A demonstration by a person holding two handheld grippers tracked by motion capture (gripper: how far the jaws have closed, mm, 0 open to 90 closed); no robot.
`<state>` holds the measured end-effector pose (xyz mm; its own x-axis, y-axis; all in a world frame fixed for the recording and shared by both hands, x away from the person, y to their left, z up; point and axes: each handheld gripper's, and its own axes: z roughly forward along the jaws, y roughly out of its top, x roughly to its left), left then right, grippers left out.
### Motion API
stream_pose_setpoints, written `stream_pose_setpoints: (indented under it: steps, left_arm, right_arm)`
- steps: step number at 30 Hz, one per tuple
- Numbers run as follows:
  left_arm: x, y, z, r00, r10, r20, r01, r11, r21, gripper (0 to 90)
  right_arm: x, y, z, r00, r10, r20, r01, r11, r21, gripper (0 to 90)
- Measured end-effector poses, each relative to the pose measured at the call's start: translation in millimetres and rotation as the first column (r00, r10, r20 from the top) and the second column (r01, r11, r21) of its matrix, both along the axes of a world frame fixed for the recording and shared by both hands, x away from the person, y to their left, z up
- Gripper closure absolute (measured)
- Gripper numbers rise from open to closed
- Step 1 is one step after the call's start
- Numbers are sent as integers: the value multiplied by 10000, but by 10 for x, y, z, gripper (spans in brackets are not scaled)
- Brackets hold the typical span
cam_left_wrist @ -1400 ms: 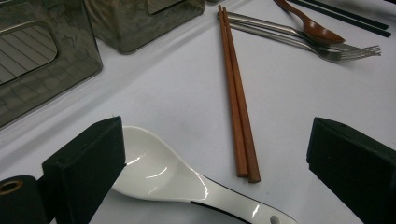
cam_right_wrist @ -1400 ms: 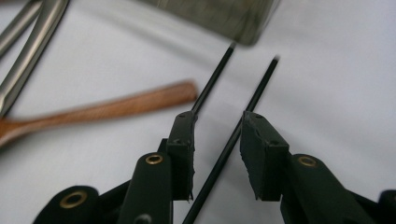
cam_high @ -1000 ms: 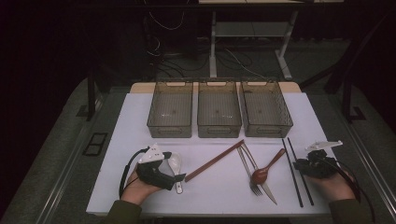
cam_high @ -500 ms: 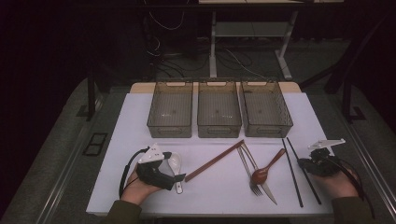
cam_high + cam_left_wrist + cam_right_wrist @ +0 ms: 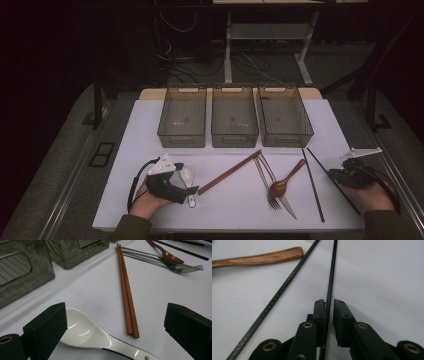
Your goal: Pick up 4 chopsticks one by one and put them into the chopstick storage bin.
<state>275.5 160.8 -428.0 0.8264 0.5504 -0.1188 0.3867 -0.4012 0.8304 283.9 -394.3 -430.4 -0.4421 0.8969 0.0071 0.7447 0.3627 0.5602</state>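
- Black jaws of the right gripper (image 5: 329, 305) stand nearly together with one thin black chopstick (image 5: 331, 277) running up between them; a sliver of gap shows on the right side of the stick, so whether the pads press on it cannot be told. The jaws have just been closing and then easing slightly apart, with that chopstick between them.
- Seen from the high view, the right gripper (image 5: 336, 175) sits at the table's right edge, over the lower part of the right-hand black chopstick (image 5: 330, 176).
- Beside it, the second black chopstick (image 5: 277, 296) lies on the white table top (image 5: 387, 277), close to the first at the far end and spreading away from it toward the camera; the two are not touching near the jaws.
- Past the chopsticks lies the handle of a brown wooden spoon (image 5: 259, 257).
- Wide apart stand the jaws of the left gripper (image 5: 116, 320), clamped on nothing.
- Between those jaws lies a white ceramic soup spoon (image 5: 85, 332), its bowl just beside the left pad; contact cannot be judged.
- A pair of reddish-brown wooden chopsticks (image 5: 126, 290) lies side by side, its near ends just past the spoon's handle.
- Farther off lie a steel fork (image 5: 175, 266) and three smoky clear plastic bins (image 5: 235, 117) in a row.
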Motion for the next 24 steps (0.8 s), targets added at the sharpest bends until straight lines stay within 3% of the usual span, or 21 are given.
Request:
stream_pose_setpoints:
  steps: [7, 15, 24]
  left_arm:
    - [0, 0, -1, 10000, -9, -3, 9, 10000, -16, 36]
    - [-3, -5, 0, 10000, -35, -2, 35, 10000, -17, 36]
    - [-4, -9, -2, 10000, -77, -2, 77, 10000, -4, 36]
  right_arm:
    - [-131, -48, -25, 9997, -41, -242, 41, 10000, 22, 788]
    - [-126, -51, -54, 9996, -16, -267, 15, 10000, -66, 839]
    - [-112, -88, -52, 9993, 6, -373, 1, 9998, 188, 857]
